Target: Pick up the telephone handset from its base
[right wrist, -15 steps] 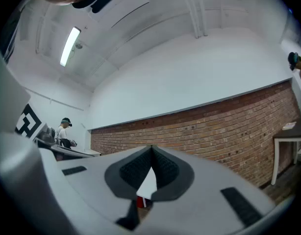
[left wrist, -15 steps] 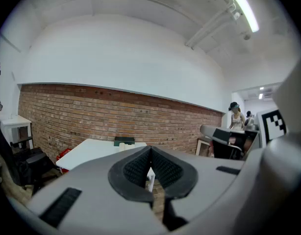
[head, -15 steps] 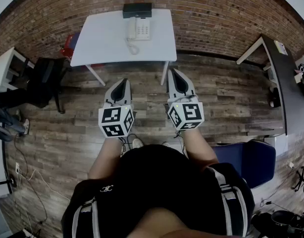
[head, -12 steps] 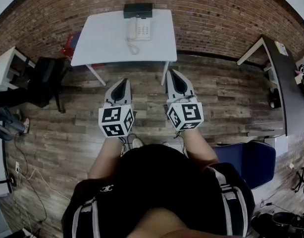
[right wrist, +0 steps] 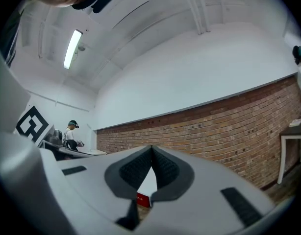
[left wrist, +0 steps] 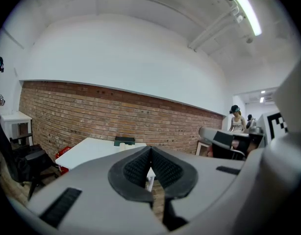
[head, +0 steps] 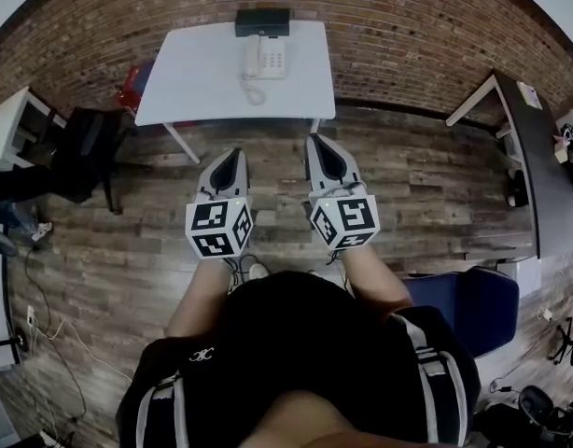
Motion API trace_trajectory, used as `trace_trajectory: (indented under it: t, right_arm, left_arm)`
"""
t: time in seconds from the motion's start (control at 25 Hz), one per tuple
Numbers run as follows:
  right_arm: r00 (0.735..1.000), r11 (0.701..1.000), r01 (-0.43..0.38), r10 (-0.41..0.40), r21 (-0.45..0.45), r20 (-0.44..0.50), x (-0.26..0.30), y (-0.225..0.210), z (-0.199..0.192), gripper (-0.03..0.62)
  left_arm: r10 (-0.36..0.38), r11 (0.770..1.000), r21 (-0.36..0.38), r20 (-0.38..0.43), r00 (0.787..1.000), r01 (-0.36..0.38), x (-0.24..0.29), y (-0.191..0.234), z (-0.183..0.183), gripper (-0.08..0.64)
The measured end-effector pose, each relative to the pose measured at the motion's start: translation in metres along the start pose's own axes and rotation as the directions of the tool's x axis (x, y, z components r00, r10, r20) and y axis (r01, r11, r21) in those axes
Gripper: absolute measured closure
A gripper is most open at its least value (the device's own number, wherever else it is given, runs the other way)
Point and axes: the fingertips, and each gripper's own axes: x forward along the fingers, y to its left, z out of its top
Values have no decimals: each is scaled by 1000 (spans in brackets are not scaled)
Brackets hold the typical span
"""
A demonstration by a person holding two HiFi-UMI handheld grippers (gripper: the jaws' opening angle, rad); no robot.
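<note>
White desk (head: 193, 77) up against the brick wall, and that's where all the action has to go. The telephone (head: 268, 59) sits toward the back of the desk, near its middle. As far as this small view lets me tell, the handset (head: 252, 56) is lying in place on the base. Its coiled cord (head: 253, 91) spills onto the desk just in front, and a dark box (head: 262, 21) stands at the desk's back edge.

The left claw (head: 232, 154) and right claw (head: 316, 142) are side by side over the wooden floor, well short of the desk. Both are pinched tight, tip to tip. The ribbed pads (left wrist: 137, 169) have nothing between them, so neither claw has hold of anything.

So I'd call this the approach, with the reach itself not yet begun. The right claw looks a touch nearer the desk. Next it takes a walk-up to the desk. Then one claw spreads wide, lines up across the handset's slim middle, closes on it and lifts it clear of the base.
</note>
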Motion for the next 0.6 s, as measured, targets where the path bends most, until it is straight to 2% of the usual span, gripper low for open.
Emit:
trace_trajectory:
  t: [0.16, 0.44, 0.6]
  right_arm:
    - [999, 998, 38, -37, -56, 8, 8, 6, 2, 594]
    - [995, 993, 102, -101, -54, 13, 28, 22, -2, 594]
    - [989, 988, 148, -147, -47, 17, 32, 34, -7, 594]
  left_arm:
    - [-18, 1000, -7, 10, 1000, 18, 1, 11, 3, 558]
    - [-66, 998, 11, 26, 997, 66, 2, 38, 9, 558]
    - [-79, 996, 52, 27, 996, 78, -2, 55, 7, 558]
